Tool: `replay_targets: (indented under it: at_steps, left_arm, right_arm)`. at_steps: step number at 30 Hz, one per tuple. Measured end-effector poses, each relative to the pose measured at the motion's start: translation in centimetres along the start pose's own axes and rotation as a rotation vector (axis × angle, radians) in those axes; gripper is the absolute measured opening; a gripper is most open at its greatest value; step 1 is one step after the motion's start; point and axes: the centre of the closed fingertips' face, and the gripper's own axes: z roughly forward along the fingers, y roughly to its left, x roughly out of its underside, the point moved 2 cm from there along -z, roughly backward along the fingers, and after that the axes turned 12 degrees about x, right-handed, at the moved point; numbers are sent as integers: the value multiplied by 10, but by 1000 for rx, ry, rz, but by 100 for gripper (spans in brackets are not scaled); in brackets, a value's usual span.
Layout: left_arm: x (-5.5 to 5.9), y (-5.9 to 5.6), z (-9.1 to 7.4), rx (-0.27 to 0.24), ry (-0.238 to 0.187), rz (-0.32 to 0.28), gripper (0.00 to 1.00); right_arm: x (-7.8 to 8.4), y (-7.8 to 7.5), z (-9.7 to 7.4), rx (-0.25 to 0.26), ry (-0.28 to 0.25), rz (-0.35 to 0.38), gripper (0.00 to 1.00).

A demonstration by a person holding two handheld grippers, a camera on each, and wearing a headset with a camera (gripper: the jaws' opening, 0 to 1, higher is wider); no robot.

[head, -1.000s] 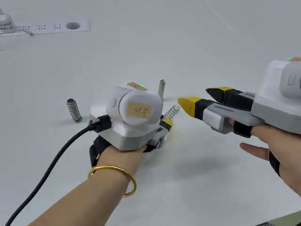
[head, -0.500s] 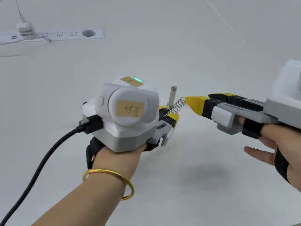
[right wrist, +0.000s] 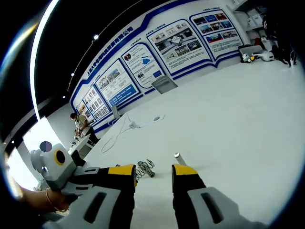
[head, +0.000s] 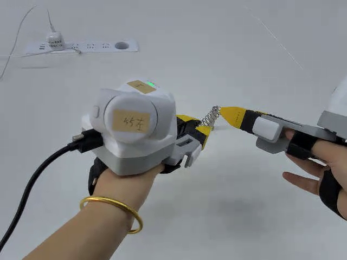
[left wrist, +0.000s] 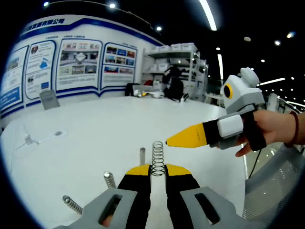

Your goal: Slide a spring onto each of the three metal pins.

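Left fingers (left wrist: 138, 172) are clamped on the spring (left wrist: 157, 156) at its lower end, with the rest of the coil sticking out past the tips. The left gripper (head: 198, 131) holds it just above the counter (head: 227, 49). The right gripper (right wrist: 153, 170) has its fingers apart and empty, one tip just beside the spring's free end. The bare pin (left wrist: 142, 154) stands upright just beyond the left tips. Further out, two sprung pins (left wrist: 109, 179) look finished. I'd call it two of three done. What's left is to line the held spring up over the bare pin and slide it on.
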Motion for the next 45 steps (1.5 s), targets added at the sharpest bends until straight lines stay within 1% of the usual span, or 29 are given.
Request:
replay_targets:
  at_steps: [1,3,6,13,15,19,22,24,27,33,34,36,40,42,43,45]
  left_arm:
    - [-1,-1,-3,2,-6,7,10]
    - [-1,-2,-6,5,-9,12,10]
    - [-3,-2,-12,18,-41,1,10]
    - [-5,-3,-23,27,-64,10,10]
    - [-6,-3,-26,28,-70,15,10]
    - [-7,-5,-31,33,-83,24,10]
    - [-8,-7,-32,39,-89,28,10]
    - [-8,-9,-33,43,-100,22,10]
    - [-10,-11,-35,44,-110,17,11]
    - [-10,-11,-36,41,-114,17,11]
    - [-10,-11,-36,41,-115,16,11]
    - [-10,-11,-36,39,-118,11,11]
    - [-8,-11,-35,33,-108,10,11]
    - [-7,-10,-35,32,-99,9,11]
    - [-5,-10,-35,31,-87,9,11]
    - [-6,-10,-35,30,-98,3,11]
  right_arm:
    - [0,6,0,-28,2,20,31]
    - [1,11,-1,-53,7,42,29]
    - [2,16,0,-69,10,51,28]
    - [5,30,-1,-123,24,83,24]
    - [6,33,0,-136,34,93,23]
    - [8,42,0,-166,44,96,20]
    - [7,45,0,-180,45,114,19]
    - [7,47,0,-187,46,124,17]
    - [8,48,0,-186,51,124,16]
    - [6,49,-1,-201,56,149,14]
    - [5,50,-2,-211,55,161,14]
    - [4,51,-2,-209,46,142,14]
    - [4,54,-2,-214,37,117,14]
    - [3,57,-3,-224,31,115,13]
    - [3,58,-4,-231,31,120,12]
    - [3,60,-2,-236,22,83,12]
